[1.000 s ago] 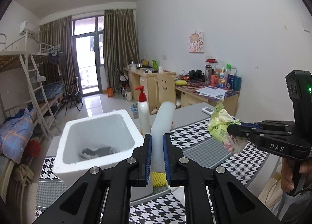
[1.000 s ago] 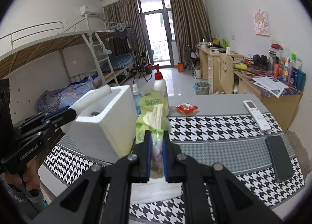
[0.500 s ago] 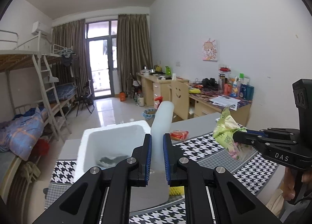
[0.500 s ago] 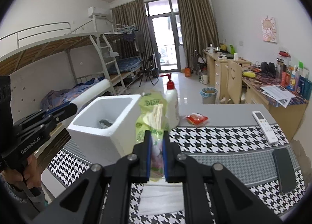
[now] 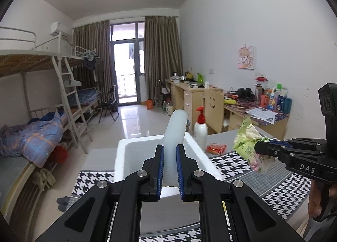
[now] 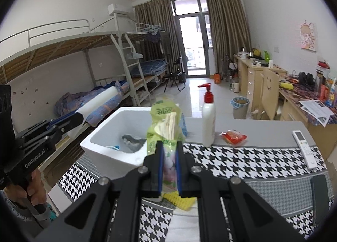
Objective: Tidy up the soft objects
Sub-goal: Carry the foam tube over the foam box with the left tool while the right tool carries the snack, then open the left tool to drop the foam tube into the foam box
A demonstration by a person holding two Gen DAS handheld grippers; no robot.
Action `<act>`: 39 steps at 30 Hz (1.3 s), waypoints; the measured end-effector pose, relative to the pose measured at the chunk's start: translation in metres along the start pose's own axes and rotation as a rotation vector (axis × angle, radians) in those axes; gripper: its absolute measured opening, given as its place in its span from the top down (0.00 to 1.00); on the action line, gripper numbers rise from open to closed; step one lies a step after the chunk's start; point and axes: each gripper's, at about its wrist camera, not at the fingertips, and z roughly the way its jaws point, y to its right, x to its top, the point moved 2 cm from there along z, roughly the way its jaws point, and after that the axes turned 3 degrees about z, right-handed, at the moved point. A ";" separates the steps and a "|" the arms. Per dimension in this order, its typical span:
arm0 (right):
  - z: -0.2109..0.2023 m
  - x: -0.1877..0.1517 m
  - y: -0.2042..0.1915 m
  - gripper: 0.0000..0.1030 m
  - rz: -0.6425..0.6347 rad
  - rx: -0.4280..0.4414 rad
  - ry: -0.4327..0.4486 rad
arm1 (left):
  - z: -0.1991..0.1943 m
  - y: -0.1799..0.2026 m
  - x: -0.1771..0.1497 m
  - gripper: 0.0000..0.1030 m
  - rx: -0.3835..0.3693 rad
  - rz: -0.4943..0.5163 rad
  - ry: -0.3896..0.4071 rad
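White square foam box (image 6: 118,136) on houndstooth tablecloth (image 6: 252,164): grey cloth (image 6: 131,139) already inside. Left gripper (image 5: 169,155) clenched on pale foam roll (image 5: 174,128), right gripper (image 6: 169,153) on green tissue pack (image 6: 165,119), both above box, undeposited. Yellow sponge (image 6: 181,199) remains on table.

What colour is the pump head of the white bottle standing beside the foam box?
Red. The pump head shows best in the right wrist view.
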 end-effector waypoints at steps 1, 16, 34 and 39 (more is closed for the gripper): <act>0.002 0.001 -0.002 0.87 -0.002 0.004 -0.001 | 0.001 -0.002 0.000 0.88 0.008 -0.007 -0.001; 0.022 0.009 -0.021 0.87 -0.026 0.057 -0.025 | 0.018 -0.015 -0.007 0.88 0.035 -0.025 -0.045; 0.028 0.012 -0.022 0.87 -0.027 0.037 -0.028 | 0.046 -0.023 -0.008 0.71 -0.006 -0.021 -0.076; 0.028 0.013 -0.022 0.87 -0.026 0.032 -0.028 | 0.041 -0.030 -0.011 0.18 0.020 -0.044 -0.060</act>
